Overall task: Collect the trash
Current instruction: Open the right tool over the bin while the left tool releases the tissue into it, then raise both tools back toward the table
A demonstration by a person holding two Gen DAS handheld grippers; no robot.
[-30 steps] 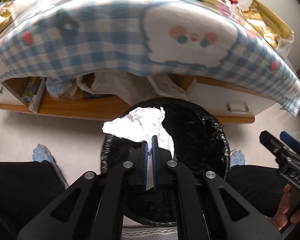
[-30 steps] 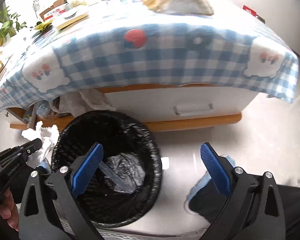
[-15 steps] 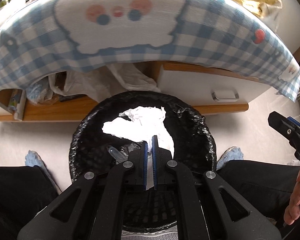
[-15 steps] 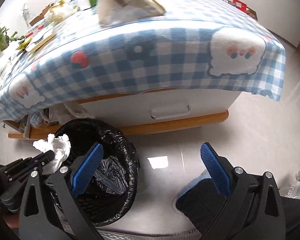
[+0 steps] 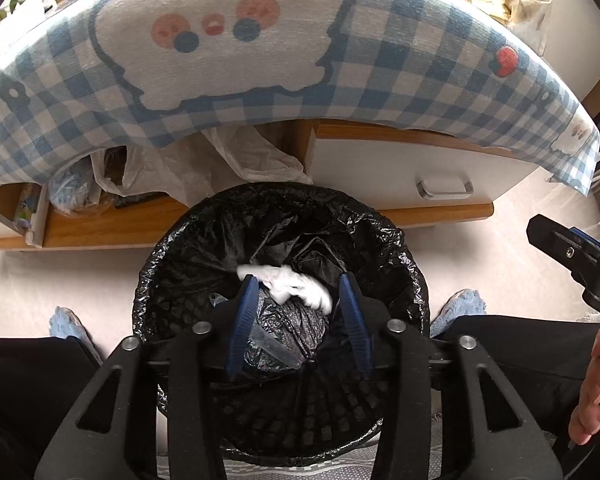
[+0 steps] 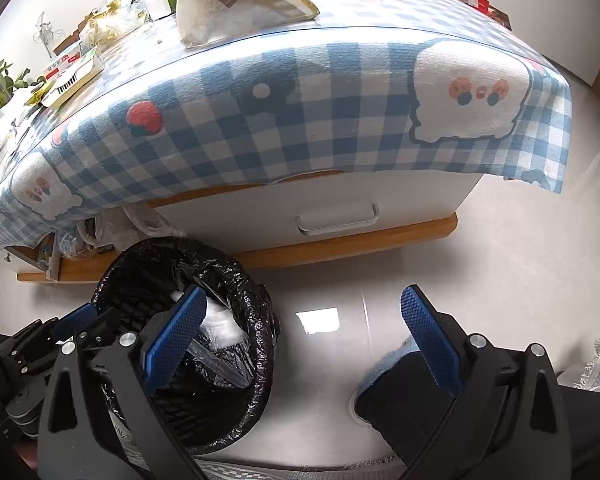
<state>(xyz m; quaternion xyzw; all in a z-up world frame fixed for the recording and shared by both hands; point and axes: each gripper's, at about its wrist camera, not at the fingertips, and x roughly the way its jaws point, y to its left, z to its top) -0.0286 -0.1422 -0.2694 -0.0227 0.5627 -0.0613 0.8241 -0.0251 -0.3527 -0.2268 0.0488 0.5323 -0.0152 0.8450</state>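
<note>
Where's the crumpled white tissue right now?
In the left wrist view, the tissue lies inside the black-lined bin, below the open left gripper.

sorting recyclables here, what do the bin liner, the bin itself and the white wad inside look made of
Bin liner: thin glossy black plastic film, crinkled and catching highlights. Bin: black open-lattice basket, plastic or metal, unclear. White wad: crumpled matte tissue or paper towel, soft folds, lying loose in the bin below the open left tool.
</note>
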